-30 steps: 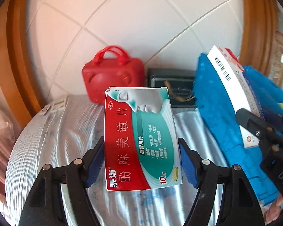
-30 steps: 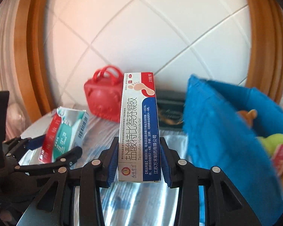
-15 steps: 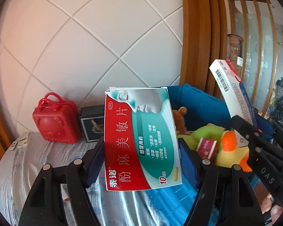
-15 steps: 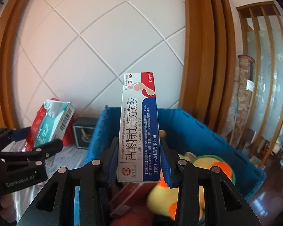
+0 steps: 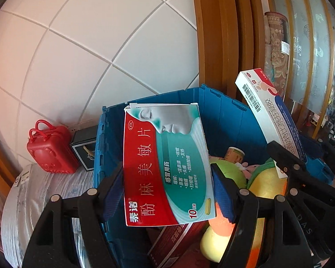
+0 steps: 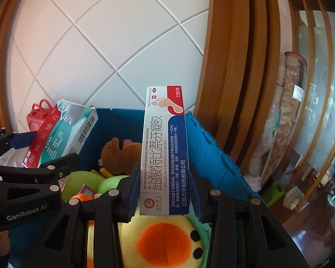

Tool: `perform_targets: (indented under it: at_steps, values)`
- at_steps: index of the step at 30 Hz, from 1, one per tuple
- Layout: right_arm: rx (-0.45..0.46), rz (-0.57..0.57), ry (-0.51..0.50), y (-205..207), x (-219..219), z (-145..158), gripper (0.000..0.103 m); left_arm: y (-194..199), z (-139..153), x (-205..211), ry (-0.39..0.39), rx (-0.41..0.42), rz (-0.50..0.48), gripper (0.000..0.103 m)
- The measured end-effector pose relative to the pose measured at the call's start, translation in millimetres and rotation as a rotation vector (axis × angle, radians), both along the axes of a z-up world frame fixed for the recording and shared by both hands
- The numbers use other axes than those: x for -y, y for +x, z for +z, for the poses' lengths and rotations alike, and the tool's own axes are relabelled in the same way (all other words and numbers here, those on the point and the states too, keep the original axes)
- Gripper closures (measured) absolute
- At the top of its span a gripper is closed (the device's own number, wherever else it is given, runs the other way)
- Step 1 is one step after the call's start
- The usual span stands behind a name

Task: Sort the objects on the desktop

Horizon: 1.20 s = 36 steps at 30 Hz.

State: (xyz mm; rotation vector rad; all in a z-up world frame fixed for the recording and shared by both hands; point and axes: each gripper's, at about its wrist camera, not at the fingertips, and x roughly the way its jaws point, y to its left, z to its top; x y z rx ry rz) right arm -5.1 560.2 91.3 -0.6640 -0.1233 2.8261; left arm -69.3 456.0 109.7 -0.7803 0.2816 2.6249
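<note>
My left gripper (image 5: 167, 192) is shut on a red and teal medicine box (image 5: 165, 163) and holds it upright over the blue crate (image 5: 225, 116). My right gripper (image 6: 164, 194) is shut on a long white, red and blue ointment box (image 6: 164, 151), also above the crate (image 6: 212, 151). The ointment box shows in the left wrist view (image 5: 268, 109) at the right. The medicine box shows in the right wrist view (image 6: 62, 131) at the left. The crate holds plush toys, among them a yellow duck (image 6: 165, 243) and a brown bear (image 6: 120, 154).
A red toy suitcase (image 5: 50, 147) and a dark box (image 5: 84, 151) stand on the silver-covered table (image 5: 42, 189) left of the crate, against the white tiled wall. A dark red box (image 5: 174, 243) lies in the crate. Wooden frames and a glass partition are at the right.
Both grippers have moved right from the table to above the blue crate, each still holding its box. The crate's inside and the toys have come into view.
</note>
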Motion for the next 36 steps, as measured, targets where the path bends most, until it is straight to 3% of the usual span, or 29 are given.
perform_targets:
  at_steps: [13,15,18,19,26,28,33,36]
  values:
    - [0.028,0.026,-0.012,-19.1,-15.6,-4.2,0.064,-13.8,-3.5,-18.5,-0.029,-0.011,0.041,0.03]
    - [0.034,0.03,-0.01,-21.6,-15.1,-4.4,0.064,-13.5,-2.8,-18.3,-0.028,-0.021,0.049,0.022]
    - [0.038,0.029,-0.003,-24.1,-13.8,-4.3,0.064,-13.3,-0.8,-13.6,-0.019,-0.027,0.057,0.021]
    - [0.039,0.029,-0.002,-24.5,-13.4,-4.3,0.062,-12.7,0.0,-12.2,-0.014,-0.026,0.058,0.021]
    - [0.024,0.005,-0.003,-12.8,-14.4,-1.7,0.006,-6.8,5.4,7.8,0.036,-0.022,0.078,0.02]
    - [0.015,-0.007,0.0,-3.3,-14.5,1.5,0.0,-0.5,7.4,14.0,0.055,-0.026,0.075,0.019]
    - [-0.005,-0.012,0.001,26.6,-10.9,8.8,0.0,27.2,13.4,33.6,0.11,-0.072,0.041,0.007]
    - [-0.008,-0.024,-0.02,46.3,-10.5,10.6,0.0,46.9,17.4,45.5,0.146,-0.109,0.031,0.006]
